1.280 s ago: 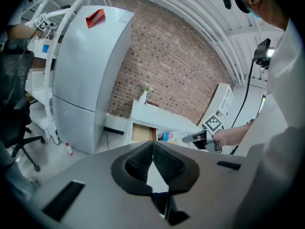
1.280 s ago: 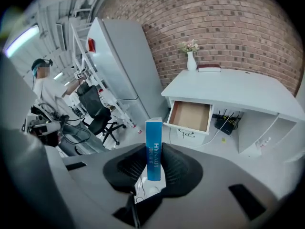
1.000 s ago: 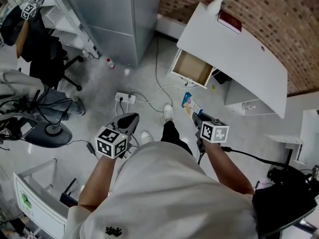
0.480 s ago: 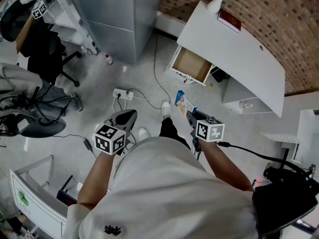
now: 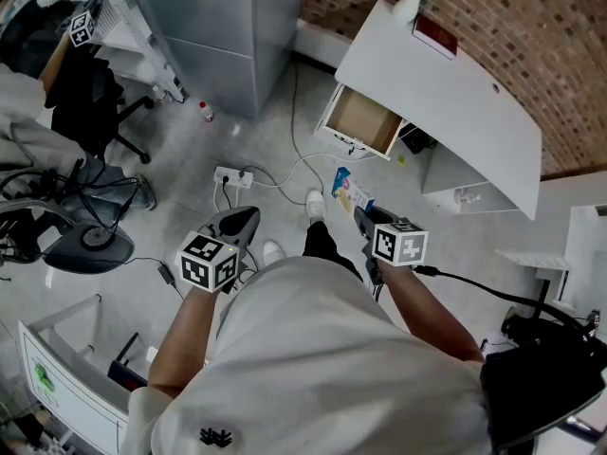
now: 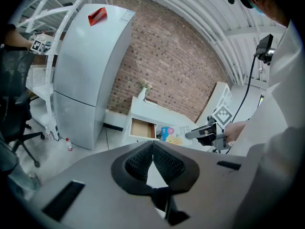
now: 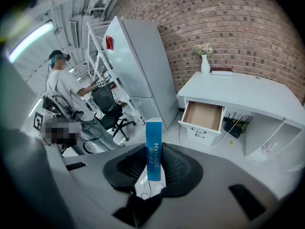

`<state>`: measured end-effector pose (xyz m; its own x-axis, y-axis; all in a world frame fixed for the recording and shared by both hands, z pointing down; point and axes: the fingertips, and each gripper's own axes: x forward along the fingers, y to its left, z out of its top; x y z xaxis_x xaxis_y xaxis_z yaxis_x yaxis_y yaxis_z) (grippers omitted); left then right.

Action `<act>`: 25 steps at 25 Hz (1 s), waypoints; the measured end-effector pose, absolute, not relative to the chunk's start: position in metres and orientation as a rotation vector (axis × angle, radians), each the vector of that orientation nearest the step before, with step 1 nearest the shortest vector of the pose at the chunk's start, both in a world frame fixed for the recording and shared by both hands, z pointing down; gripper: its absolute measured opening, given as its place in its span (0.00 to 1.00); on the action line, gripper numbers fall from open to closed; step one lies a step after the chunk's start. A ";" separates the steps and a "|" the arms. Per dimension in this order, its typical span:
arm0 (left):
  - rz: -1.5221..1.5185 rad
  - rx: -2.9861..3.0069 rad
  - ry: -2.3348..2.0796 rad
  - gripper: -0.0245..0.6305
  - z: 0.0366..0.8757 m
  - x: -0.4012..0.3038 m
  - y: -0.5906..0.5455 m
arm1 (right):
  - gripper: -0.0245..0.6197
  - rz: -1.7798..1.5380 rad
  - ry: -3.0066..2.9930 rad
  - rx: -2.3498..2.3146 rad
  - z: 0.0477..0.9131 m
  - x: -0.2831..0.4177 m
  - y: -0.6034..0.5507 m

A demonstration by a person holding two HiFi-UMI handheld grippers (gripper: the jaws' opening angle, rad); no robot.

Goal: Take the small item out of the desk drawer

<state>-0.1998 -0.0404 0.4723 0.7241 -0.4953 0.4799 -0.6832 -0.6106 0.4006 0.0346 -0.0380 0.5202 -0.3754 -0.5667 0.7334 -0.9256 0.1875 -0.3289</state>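
The white desk (image 5: 446,83) stands at the upper right, and its drawer (image 5: 362,121) is pulled open with a bare brown inside. My right gripper (image 5: 358,214) is out over the floor, short of the drawer, shut on a small blue box (image 5: 349,192). In the right gripper view the box (image 7: 154,137) stands upright between the pads of that gripper (image 7: 154,149), with the open drawer (image 7: 204,116) beyond. My left gripper (image 5: 242,221) hangs over the floor to the left. In its own view the left gripper (image 6: 152,144) has its tips together and nothing between them.
A tall grey fridge (image 5: 209,27) stands left of the desk. A power strip (image 5: 234,177) and cables lie on the floor between us. A vase (image 5: 410,6) and red book (image 5: 436,38) sit on the desk. An office chair (image 5: 85,102) and another person (image 7: 59,87) are at the left.
My right gripper has shifted slightly left in the head view, carrying the blue box. The left gripper has stayed in place.
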 end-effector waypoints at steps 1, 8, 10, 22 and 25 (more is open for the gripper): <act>0.436 2.356 -0.891 0.07 0.474 -0.200 -0.039 | 0.21 1.058 -2.014 1.398 0.521 0.035 -0.037; 0.443 2.351 -0.888 0.07 0.478 -0.195 -0.036 | 0.21 1.072 -2.016 1.389 0.524 0.038 -0.032; 0.446 2.351 -0.888 0.07 0.478 -0.192 -0.036 | 0.21 1.071 -2.007 1.394 0.524 0.042 -0.031; 0.463 2.351 -0.868 0.07 0.480 -0.179 -0.035 | 0.21 1.089 -1.998 1.412 0.526 0.054 -0.026; 0.464 2.355 -0.857 0.07 0.481 -0.174 -0.035 | 0.21 1.093 -1.996 1.418 0.527 0.056 -0.025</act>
<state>-0.1744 -0.0350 0.4813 0.7324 -0.4666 0.4958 -0.6702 -0.6223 0.4043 0.0560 -0.0251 0.5269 -0.3656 -0.5650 0.7397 -0.9275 0.1549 -0.3401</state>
